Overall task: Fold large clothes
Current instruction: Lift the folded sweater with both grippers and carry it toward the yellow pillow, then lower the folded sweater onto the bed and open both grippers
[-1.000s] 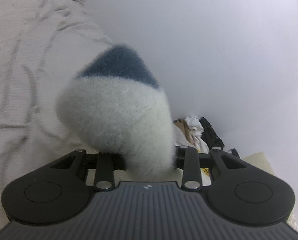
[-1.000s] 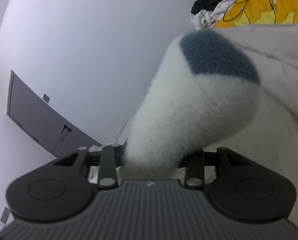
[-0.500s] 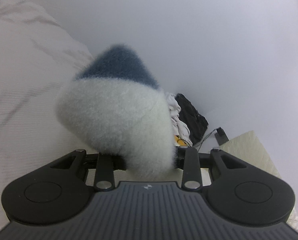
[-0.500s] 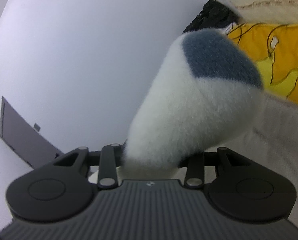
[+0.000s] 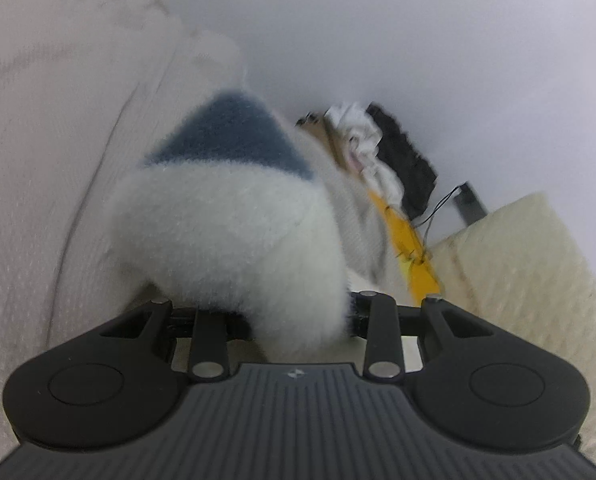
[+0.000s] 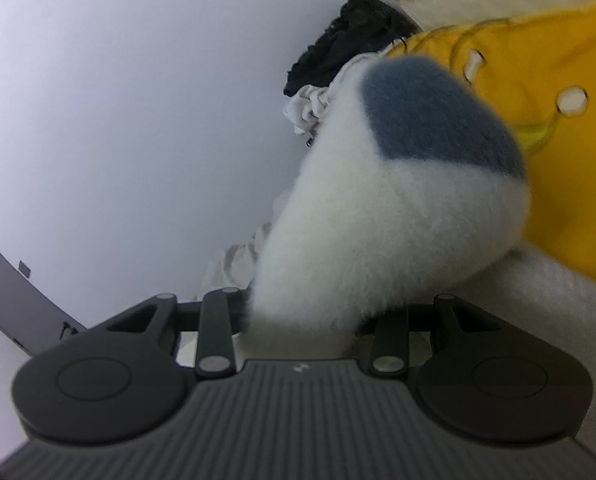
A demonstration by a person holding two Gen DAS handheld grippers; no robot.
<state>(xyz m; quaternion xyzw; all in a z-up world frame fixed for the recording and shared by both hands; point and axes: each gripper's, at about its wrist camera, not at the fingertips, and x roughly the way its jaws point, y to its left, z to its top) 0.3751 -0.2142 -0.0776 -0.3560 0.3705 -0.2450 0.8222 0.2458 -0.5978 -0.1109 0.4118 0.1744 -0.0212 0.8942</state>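
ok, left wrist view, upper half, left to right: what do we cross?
Off-white textured bedding → fuzzy white-and-blue garment bunched in the left gripper → crumpled white cloth → black clothing → cream quilted cover.

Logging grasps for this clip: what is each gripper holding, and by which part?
Each holds a bunched fold of a fluffy white-and-blue garment: the left gripper one fold, the right gripper another. Which part of the garment cannot be told; the jaws are hidden under the fabric.
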